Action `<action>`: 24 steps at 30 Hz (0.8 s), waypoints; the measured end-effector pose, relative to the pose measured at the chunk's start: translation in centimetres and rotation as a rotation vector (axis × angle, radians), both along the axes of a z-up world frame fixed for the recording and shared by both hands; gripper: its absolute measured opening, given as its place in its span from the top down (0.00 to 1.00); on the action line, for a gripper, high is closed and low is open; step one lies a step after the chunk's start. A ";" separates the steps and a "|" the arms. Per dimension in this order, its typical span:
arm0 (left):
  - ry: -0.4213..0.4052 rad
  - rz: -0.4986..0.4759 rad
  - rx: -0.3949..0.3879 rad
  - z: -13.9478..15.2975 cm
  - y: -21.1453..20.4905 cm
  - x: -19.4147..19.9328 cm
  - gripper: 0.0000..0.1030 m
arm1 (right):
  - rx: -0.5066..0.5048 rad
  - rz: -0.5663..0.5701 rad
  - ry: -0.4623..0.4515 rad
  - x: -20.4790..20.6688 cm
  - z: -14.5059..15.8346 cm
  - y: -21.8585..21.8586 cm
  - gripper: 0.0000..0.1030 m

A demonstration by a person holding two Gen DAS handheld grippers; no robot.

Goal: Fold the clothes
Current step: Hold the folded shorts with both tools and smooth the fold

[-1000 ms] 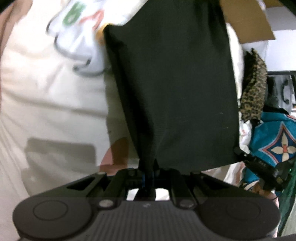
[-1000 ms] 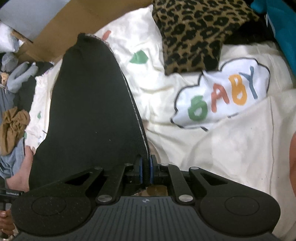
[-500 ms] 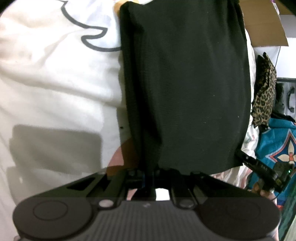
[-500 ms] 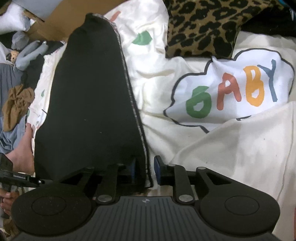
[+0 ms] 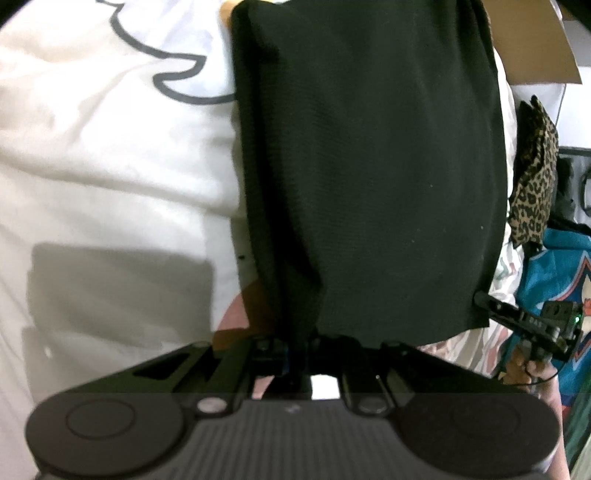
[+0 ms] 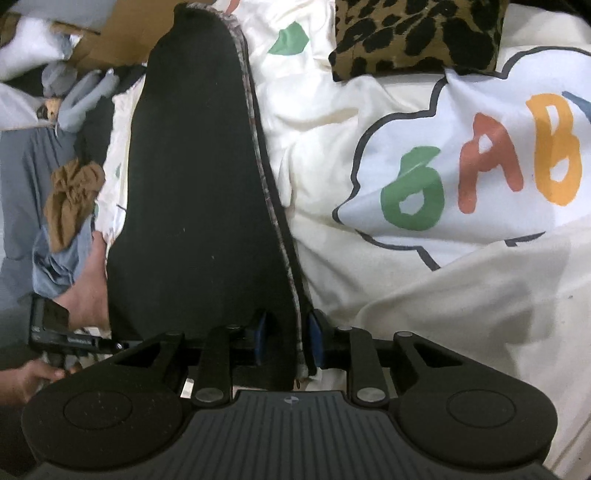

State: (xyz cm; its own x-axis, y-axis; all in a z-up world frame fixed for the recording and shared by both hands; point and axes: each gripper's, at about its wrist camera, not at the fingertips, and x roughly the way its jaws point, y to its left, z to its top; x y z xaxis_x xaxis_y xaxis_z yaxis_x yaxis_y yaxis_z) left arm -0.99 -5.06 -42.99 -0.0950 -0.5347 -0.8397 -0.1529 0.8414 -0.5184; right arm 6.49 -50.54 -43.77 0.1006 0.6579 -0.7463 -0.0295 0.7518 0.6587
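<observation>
Left tool [image 5: 297, 354]: my jaws are clamped tight on a bunched near corner of the folded black knit garment [image 5: 369, 166]; the pads themselves are buried in the cloth, so I cannot make them out.

Right tool [image 6: 286, 339]: my jaws have just been opening and now stand apart, blue pads [image 6: 260, 334] showing, with the garment's near edge lying loose between them and not pressed.

Garment: it lies flat on the bed, stretching away from both my tools; from the right view its grey-stitched seam runs along the right edge, and its far end is cut off by the frame.

Bed cover: a cream quilt with a grey-outlined cloud patch [image 6: 480, 158] lettered in green, red and orange; the last letters run off the picture.

My other hand: from the left view only the fingers [image 5: 524, 369] under the right tool show; blurred.

Farther off: a leopard-print fabric piece [image 6: 413, 33] beside the cloud patch, its top cut off; a brown cardboard sheet [image 5: 532, 40] beyond the garment; a heap of blue-grey clothes with a tan crumpled stocking [image 6: 72, 195] to the left, hard to tell apart.
</observation>
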 end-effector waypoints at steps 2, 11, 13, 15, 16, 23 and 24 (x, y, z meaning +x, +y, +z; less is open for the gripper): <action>-0.002 0.000 -0.001 0.0 -0.2 0.1 0.92 | 0.008 0.005 -0.011 0.1 -0.1 0.1 0.70; -0.005 -0.010 0.003 -0.3 -1.6 0.6 0.90 | 0.143 -0.021 0.024 1.2 -1.5 -0.7 0.73; -0.005 -0.013 0.002 -0.3 -1.8 0.8 0.90 | 0.163 -0.029 0.034 1.7 -2.1 -0.6 0.71; -0.005 -0.016 0.002 -0.4 -2.0 0.9 0.91 | 0.187 -0.029 0.040 2.1 -2.5 -0.2 0.71; -0.006 -0.017 0.002 -0.4 -2.0 0.9 0.91 | 0.198 -0.020 0.043 2.3 -2.6 0.1 0.72; -0.008 -0.016 -0.006 -0.4 -1.5 0.7 0.90 | 0.216 0.034 0.058 2.9 -2.9 1.1 0.71; -0.009 -0.015 -0.007 -0.4 -1.6 0.7 0.90 | 0.219 0.043 0.061 3.0 -2.9 1.0 0.71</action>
